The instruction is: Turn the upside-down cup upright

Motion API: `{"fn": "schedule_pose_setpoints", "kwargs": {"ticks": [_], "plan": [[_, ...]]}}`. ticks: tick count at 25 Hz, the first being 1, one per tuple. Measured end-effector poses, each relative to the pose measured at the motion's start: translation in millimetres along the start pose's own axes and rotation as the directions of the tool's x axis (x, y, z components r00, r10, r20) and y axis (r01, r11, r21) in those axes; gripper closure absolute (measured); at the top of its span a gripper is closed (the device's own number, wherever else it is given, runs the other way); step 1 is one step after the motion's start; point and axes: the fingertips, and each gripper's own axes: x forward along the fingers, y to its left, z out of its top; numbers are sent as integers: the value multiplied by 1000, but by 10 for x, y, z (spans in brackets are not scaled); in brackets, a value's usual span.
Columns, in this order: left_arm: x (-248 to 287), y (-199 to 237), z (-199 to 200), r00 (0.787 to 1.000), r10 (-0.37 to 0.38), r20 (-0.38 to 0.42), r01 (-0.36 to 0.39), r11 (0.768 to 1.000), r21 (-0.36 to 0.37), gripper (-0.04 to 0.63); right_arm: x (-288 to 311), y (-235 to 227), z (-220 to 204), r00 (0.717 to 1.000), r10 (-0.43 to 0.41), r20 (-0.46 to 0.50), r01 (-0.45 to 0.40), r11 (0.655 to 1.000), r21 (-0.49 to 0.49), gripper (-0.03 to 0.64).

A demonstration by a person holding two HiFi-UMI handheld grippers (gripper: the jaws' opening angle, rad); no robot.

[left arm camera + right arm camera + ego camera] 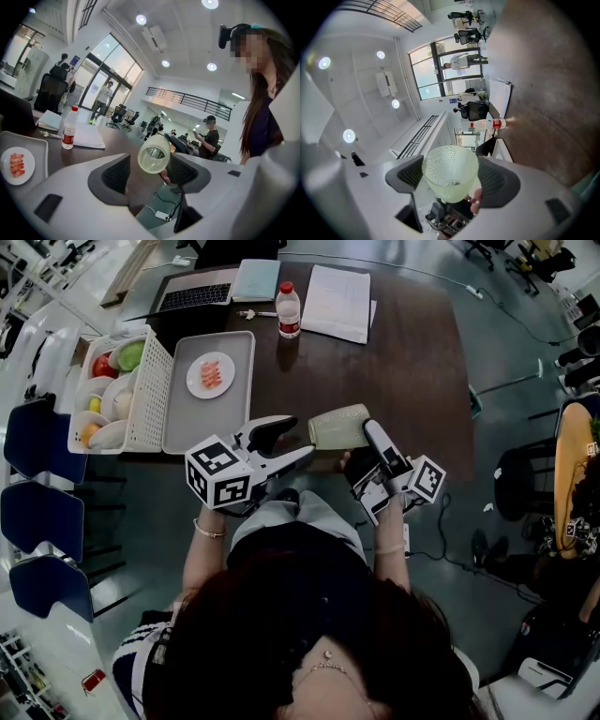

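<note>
A pale green, dimpled plastic cup (339,427) hangs on its side over the front edge of the dark table (412,371). My right gripper (364,442) is shut on it from the right. In the right gripper view the cup (451,173) sits wedged between the two pads, its wide end away from the camera. My left gripper (295,439) stands open just left of the cup. In the left gripper view the cup (153,153) faces me end-on between the spread pads, close to the right one, with a gap on the left side.
On the table stand a water bottle (289,310), a laptop (192,296), papers (336,301), a grey tray (178,413) with a plate of food (211,374), and a white basket (150,395) of fruit. Blue chairs (37,437) line the left side.
</note>
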Motion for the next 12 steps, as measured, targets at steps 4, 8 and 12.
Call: {"fn": "schedule_pose_setpoints", "kwargs": {"ticks": [4, 8, 12], "plan": [[19, -37, -24, 1000, -29, -10, 29, 1000, -6, 319, -4, 6, -17, 1000, 9, -9, -9, 1000, -1, 256], [87, -89, -55, 998, -61, -33, 60, 998, -13, 284, -9, 25, -35, 1000, 16, -20, -16, 1000, 4, 256], [143, -105, -60, 996, -75, -40, 75, 997, -2, 282, -1, 28, -51, 999, 25, -25, -25, 1000, 8, 256]]}}
